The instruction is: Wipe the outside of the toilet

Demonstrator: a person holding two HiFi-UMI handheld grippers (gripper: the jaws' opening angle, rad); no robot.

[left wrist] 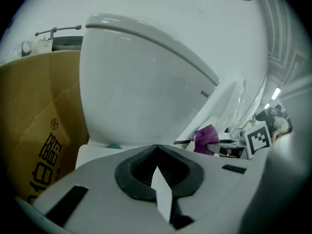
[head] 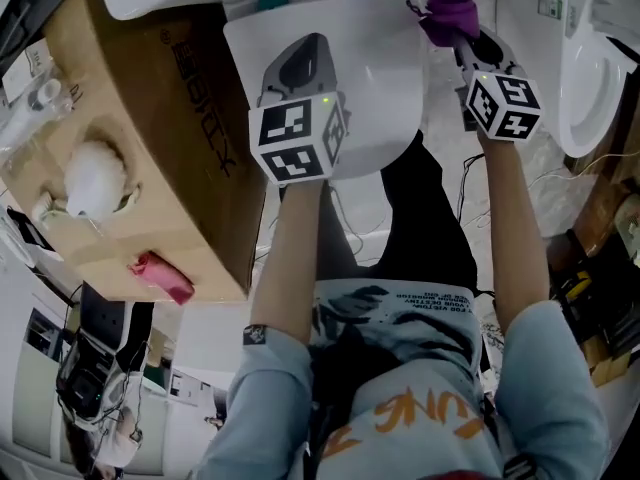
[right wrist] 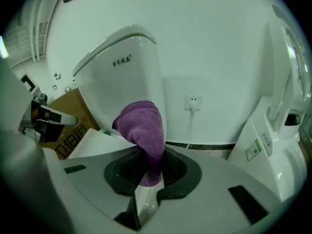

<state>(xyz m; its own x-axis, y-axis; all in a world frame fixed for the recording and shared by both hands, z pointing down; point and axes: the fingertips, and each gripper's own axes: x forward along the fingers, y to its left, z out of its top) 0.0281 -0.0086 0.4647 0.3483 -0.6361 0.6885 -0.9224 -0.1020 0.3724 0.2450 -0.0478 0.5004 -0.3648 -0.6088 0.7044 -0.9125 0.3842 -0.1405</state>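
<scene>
1. The toilet (head: 330, 78) stands straight ahead, lid down, with a cardboard box (head: 150, 148) just beside its left side.
2. The right gripper (right wrist: 151, 155) pinches a purple cloth (right wrist: 144, 126) by its lower end. The bunched top stands free at the toilet's right flank, and I cannot tell whether it touches.
3. The left gripper (left wrist: 156, 150) hangs over the toilet's lid, jaws pressed together on nothing.
4. Risk: little of the cloth sits in the pinch, so dragging it across porcelain could pull it out — or the bare jaw tips could scrape the toilet instead.

White wall (right wrist: 209, 38) with socket (right wrist: 193, 102); cardboard box (head: 150, 168) at left; pale floor (head: 545, 173)
</scene>
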